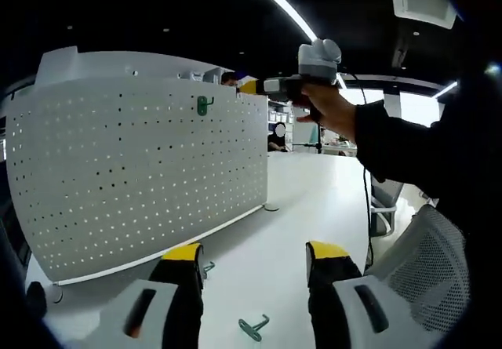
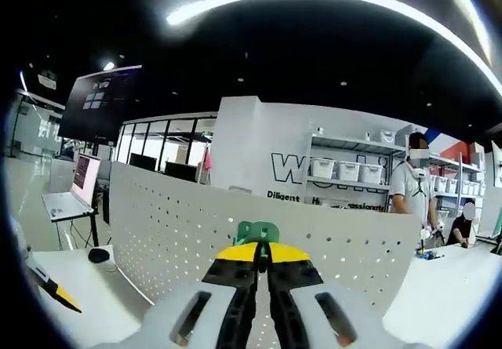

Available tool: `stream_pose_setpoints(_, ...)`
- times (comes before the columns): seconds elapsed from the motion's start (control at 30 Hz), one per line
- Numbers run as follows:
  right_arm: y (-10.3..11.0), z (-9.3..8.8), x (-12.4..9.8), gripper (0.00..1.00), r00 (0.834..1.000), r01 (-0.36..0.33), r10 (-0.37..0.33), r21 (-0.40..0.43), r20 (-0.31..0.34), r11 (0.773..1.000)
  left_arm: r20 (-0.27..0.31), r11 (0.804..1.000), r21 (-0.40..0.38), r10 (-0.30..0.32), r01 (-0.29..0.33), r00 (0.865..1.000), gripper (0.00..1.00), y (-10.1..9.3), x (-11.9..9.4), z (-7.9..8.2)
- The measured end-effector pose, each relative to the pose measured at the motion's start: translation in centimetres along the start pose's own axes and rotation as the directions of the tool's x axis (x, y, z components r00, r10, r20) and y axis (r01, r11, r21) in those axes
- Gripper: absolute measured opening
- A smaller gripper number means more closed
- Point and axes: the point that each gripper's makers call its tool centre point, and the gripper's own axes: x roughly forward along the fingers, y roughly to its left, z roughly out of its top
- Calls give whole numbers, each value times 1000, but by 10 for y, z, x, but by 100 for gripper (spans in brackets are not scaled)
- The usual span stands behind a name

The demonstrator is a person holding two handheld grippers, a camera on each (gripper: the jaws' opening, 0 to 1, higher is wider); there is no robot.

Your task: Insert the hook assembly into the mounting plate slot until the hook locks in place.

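Note:
A white perforated mounting plate (image 1: pixel 133 176) stands upright on the white table (image 1: pixel 314 200). A green hook (image 1: pixel 204 106) hangs on its face near the top edge. My right gripper (image 1: pixel 249 86), held by a person's hand (image 1: pixel 329 110), is at the plate's top right corner, a little apart from that hook. In the right gripper view its yellow-tipped jaws (image 2: pixel 263 252) are shut, with the green hook (image 2: pixel 257 231) on the plate (image 2: pixel 172 231) just beyond them. My left gripper (image 1: pixel 255 251) is open low over the table. A second green hook (image 1: pixel 252 327) lies between its jaws, and a third hook (image 1: pixel 208 269) lies beside the left jaw.
A mesh office chair (image 1: pixel 427 263) is at the table's right edge. Beyond the plate are a laptop (image 2: pixel 74 188) and a mouse (image 2: pixel 98 255) on another desk. Shelves with bins (image 2: pixel 345 169) and a standing person (image 2: pixel 412 188) are farther back.

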Motion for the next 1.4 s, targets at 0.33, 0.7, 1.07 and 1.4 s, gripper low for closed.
stream_pose_setpoints(0.33, -15, -12, 30, 1, 999, 32, -32, -4, -29, 999, -9, 1000, -9, 1, -1, 1000, 53, 4, 0, -4)
stream_pose_setpoints(0.7, -21, -24, 47, 1, 997, 56, -56, 3, -47, 998, -16, 1000, -28, 0, 0, 1000, 52, 7, 0, -7)
stream_pose_setpoints(1.07, -24, -27, 51, 1, 997, 71, -71, 21, -29, 997, -21, 999, -43, -3, 2, 1000, 51, 8, 0, -9)
stream_pose_setpoints(1.4, -26, -29, 55, 1, 996, 83, -83, -13, -24, 996, -18, 999, -48, -1, 0, 1000, 50, 9, 0, -9)
